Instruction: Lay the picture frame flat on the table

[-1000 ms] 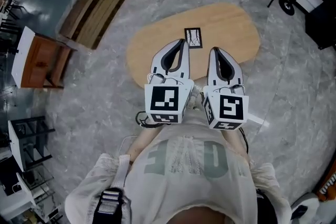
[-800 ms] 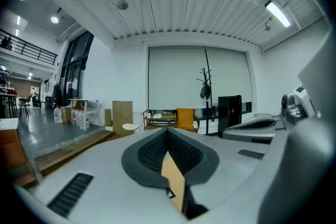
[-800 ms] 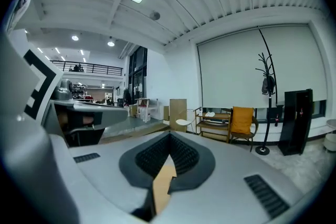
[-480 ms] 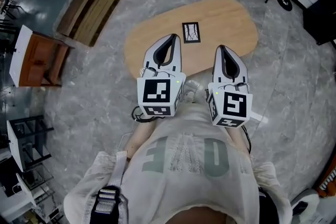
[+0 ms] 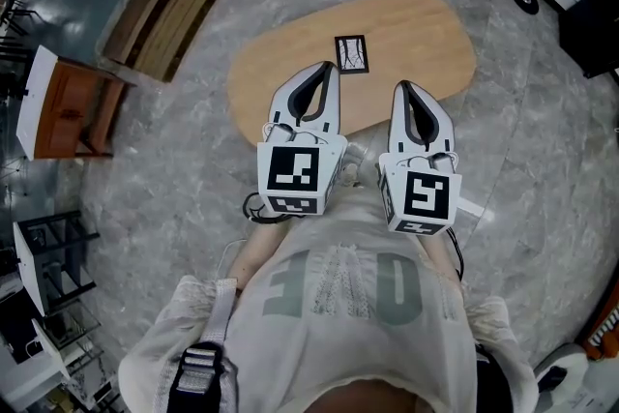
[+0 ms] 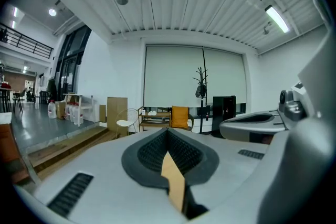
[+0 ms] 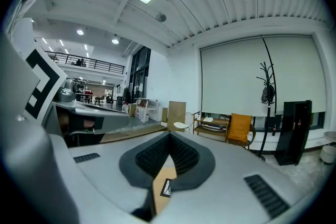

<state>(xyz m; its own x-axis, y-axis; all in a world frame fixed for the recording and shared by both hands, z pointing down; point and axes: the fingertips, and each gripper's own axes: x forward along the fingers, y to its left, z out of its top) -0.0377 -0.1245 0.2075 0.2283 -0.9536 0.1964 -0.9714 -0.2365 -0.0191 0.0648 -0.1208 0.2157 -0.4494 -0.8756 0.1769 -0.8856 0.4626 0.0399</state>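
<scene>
A small black picture frame (image 5: pixel 352 54) with a pale print lies flat on the oval wooden table (image 5: pixel 426 44), near its middle. My left gripper (image 5: pixel 332 67) hovers just short of the frame's near left corner, shut and holding nothing. To its right my right gripper (image 5: pixel 398 86) is also shut and empty, above the table's near edge. In the left gripper view the jaws (image 6: pixel 168 129) meet at the tip, with a sliver of tabletop below them. In the right gripper view the frame (image 7: pixel 166 188) peeks through the slit under the closed jaws (image 7: pixel 169 135).
Grey marble floor surrounds the table. A wooden step platform (image 5: pixel 184 5) runs along the upper left. A brown cabinet (image 5: pixel 68 106) and a black rack (image 5: pixel 48 266) stand at the left. Chairs and dark furniture (image 5: pixel 580 24) sit at the upper right.
The two grippers stand slightly farther apart than a second ago. The frame lies unmoved on the table.
</scene>
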